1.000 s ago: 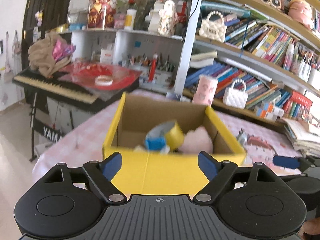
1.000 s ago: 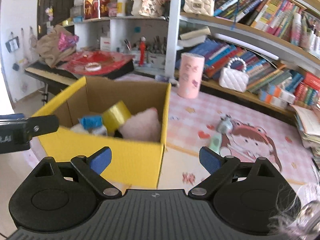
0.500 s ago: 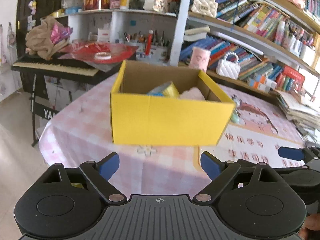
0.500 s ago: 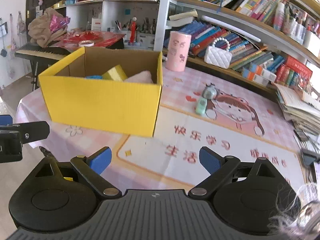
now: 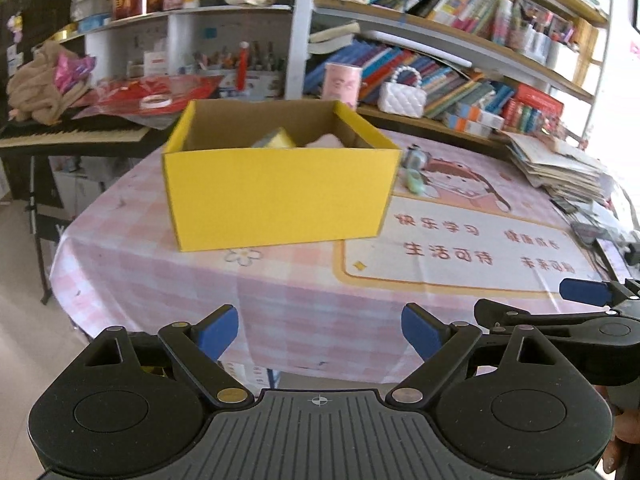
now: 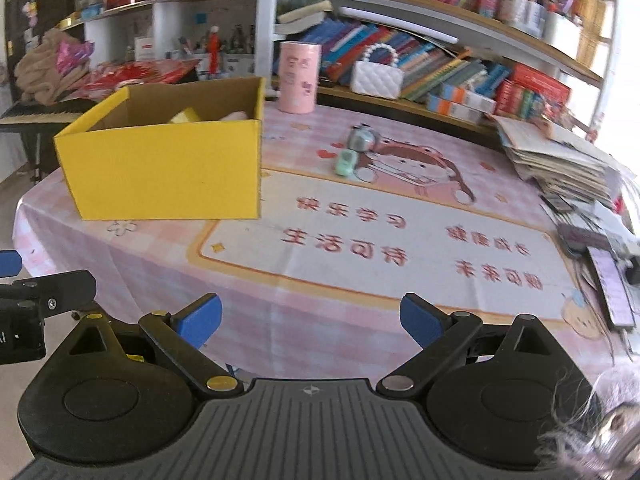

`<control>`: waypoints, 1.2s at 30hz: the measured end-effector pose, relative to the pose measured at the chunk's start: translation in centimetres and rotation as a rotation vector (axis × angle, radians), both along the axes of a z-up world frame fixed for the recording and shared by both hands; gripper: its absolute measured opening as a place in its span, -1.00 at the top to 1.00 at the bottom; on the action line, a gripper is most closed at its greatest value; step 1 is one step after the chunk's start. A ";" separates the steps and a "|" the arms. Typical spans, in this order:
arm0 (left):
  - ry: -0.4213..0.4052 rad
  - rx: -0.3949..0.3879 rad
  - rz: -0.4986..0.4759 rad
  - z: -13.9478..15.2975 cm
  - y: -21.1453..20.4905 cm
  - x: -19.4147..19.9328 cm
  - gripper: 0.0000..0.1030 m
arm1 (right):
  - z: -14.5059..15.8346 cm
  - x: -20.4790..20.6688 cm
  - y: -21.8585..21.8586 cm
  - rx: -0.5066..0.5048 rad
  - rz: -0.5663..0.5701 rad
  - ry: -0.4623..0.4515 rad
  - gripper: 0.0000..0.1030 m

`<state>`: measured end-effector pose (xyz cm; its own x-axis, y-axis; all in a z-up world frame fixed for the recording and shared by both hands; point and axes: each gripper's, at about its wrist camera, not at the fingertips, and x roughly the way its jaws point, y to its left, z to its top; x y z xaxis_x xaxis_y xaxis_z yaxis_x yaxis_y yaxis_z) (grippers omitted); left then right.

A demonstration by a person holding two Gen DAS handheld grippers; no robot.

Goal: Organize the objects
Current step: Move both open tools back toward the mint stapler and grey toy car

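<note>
A yellow cardboard box (image 5: 276, 196) stands on the pink tablecloth (image 5: 312, 300); it also shows in the right wrist view (image 6: 164, 168). Inside it show a yellow tape roll (image 5: 276, 142) and a pink plush (image 5: 326, 141). A small mint green toy (image 6: 345, 162) and a grey round toy (image 6: 360, 139) lie on the cloth to the right of the box. My left gripper (image 5: 320, 330) is open and empty, held back off the table's near edge. My right gripper (image 6: 310, 316) is open and empty, also back from the edge.
A pink cylinder tin (image 6: 299, 77) and a white quilted handbag (image 6: 376, 76) stand behind the box by the bookshelf. A paper stack (image 6: 560, 160) and a phone (image 6: 610, 280) lie at the table's right. A keyboard piano (image 5: 72, 134) stands at left.
Both grippers have pulled back and away from the box, from right over it to beyond the table's near edge. Both stay open and empty.
</note>
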<state>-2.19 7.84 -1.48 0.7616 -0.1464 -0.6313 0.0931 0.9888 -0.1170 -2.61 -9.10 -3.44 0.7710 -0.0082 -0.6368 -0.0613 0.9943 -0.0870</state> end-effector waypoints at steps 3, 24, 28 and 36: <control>-0.002 0.000 -0.034 0.1 -0.9 0.0 -0.76 | 0.0 -0.9 -1.0 0.000 -0.036 -0.004 -0.89; 0.013 -0.002 -0.271 -0.2 -9.3 3.4 -0.77 | 0.2 -2.2 -9.5 -0.006 -0.292 0.007 -0.92; 0.022 -0.002 -0.279 -0.5 -10.6 4.4 -0.78 | 0.0 -1.5 -10.8 -0.012 -0.301 0.017 -0.93; 0.038 0.014 -0.296 -1.0 -12.9 6.7 -0.78 | -0.5 0.7 -13.0 -0.001 -0.310 0.030 -0.93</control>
